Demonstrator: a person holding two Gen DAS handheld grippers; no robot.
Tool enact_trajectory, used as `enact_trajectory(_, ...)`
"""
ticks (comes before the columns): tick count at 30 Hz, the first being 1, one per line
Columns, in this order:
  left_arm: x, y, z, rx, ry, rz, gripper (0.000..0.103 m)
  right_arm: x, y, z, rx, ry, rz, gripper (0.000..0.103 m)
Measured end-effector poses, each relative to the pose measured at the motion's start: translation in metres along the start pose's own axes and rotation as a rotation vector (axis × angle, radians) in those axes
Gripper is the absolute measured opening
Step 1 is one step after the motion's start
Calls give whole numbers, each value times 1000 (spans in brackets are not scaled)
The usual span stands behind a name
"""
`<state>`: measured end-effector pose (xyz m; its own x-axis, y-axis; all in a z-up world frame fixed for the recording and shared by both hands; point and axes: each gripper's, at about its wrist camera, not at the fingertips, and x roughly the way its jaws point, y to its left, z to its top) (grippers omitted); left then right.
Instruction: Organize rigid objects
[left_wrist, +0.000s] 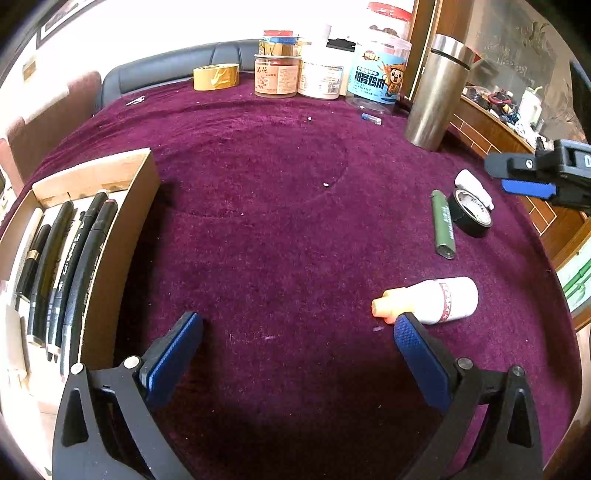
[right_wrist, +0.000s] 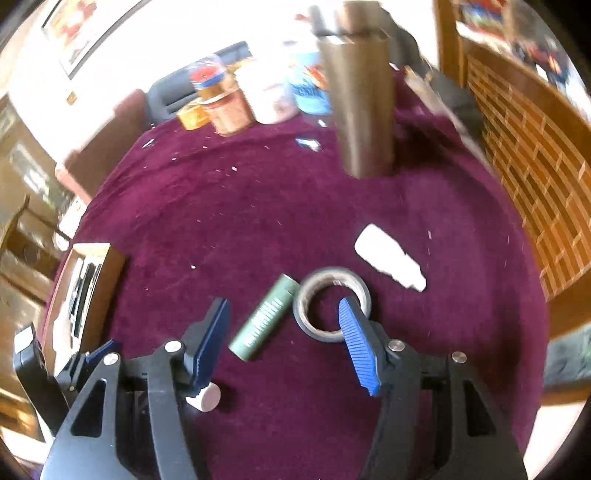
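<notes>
A cardboard box (left_wrist: 110, 236) at the left holds several black pens (left_wrist: 74, 258); it also shows in the right wrist view (right_wrist: 107, 280). My left gripper (left_wrist: 297, 325) is open and empty above the purple cloth. A white bottle with an orange cap (left_wrist: 432, 301) lies just beyond its right finger. My right gripper (right_wrist: 284, 310) is open, above a green tube (right_wrist: 264, 317) and a black tape roll (right_wrist: 330, 304); its right fingertip overlaps the roll. The tube (left_wrist: 443, 223), the roll (left_wrist: 471, 212) and the right gripper (left_wrist: 517, 177) also show in the left wrist view.
A steel flask (left_wrist: 436, 92) (right_wrist: 364, 107) stands at the back right. Jars (left_wrist: 277, 74) and a yellow tape roll (left_wrist: 216, 76) line the far edge. A small white bottle (right_wrist: 388, 256) lies beyond the black roll. A wooden lattice (right_wrist: 532, 177) borders the right side.
</notes>
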<state>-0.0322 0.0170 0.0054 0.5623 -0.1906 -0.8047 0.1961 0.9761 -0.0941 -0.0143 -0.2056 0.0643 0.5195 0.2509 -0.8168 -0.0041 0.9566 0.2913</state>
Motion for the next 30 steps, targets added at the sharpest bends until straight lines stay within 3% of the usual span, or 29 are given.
enact_trajectory(8,0,0,-1,1,0,0,101,38,5,0,98,76,176,60)
enact_trajectory(13,0,1,-1,2,0,-2,101,62,24,-1,78,63,41,59)
enact_trajectory(16,0,1,-1,2,0,-2,101,71,40,1,-2,2,-76,57)
enact_trajectory(18,0,1,-1,3,0,-1,101,70,41,-1,-15,-16,-107,46)
enact_trajectory(19,0,1,-1,4,1,0,101,68,37,-2,-12,-18,-113,32)
enact_trajectory(20,0,1,-1,5,2,1,101,66,31,-4,0,-16,-103,22)
enact_trajectory(21,0,0,0,10,6,6,101,62,24,-7,20,-11,-74,21)
enact_trajectory(26,7,-13,-1,78,41,83,102,36,7,-40,29,-24,-38,21)
enact_trajectory(30,7,-13,-1,75,42,79,102,32,-6,-52,66,-101,53,21)
